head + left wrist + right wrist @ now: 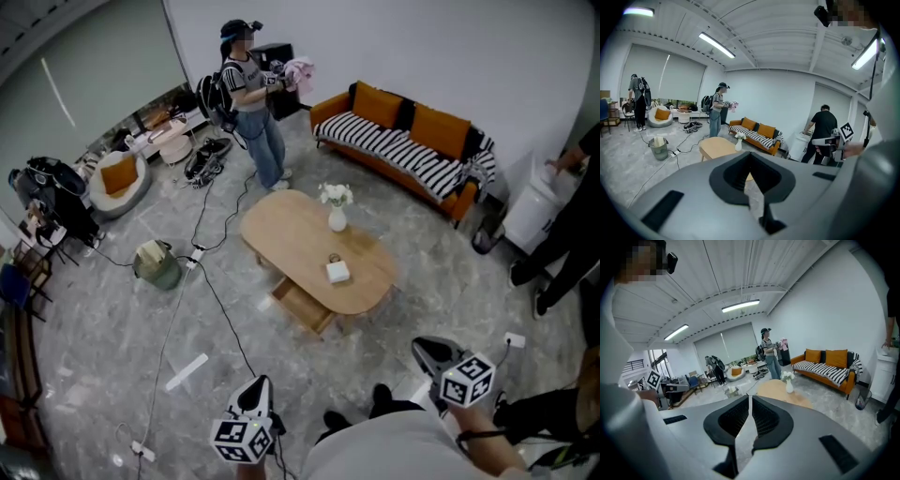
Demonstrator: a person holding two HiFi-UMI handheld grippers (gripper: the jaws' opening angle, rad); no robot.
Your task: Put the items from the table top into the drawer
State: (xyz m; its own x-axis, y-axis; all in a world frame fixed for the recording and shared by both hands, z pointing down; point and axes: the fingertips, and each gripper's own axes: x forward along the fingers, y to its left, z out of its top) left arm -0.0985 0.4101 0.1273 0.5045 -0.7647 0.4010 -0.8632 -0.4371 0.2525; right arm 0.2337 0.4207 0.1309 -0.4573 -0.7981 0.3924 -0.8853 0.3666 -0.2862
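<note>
1. The left gripper (750, 154) has its jaws closed, tip against tip, and nothing is between them.
2. The right gripper (749, 398) has its jaws almost together, with only a thin slit between the ribbed pads. It holds nothing.
3. In the head view both grippers are low in the picture, over the grey floor (309, 370). They are well apart from each other, and both point toward the table (281, 234).
4. The floor between the grippers and the table is mostly free. A black cable (228, 323) runs across it from near the left gripper toward the left side of the table. A white strip (187, 371) lies on the floor to the left of the left gripper.
5. The oval wooden table stands well apart from both grippers, in front of them. Its drawer (302, 307) is pulled out from under the near edge, on the side facing the grippers.
6. The white box (337, 272) lies on the near part of the table top, close to the edge above the drawer. A small round thing (334, 257), too small to identify, sits just behind the box. The vase (337, 219) with white flowers stands upright near the middle.
7. A bucket (157, 266) stands on the floor left of the table. A sofa (403, 145) is at the far wall, and a person (253, 112) stands beyond the far end of the table.
</note>
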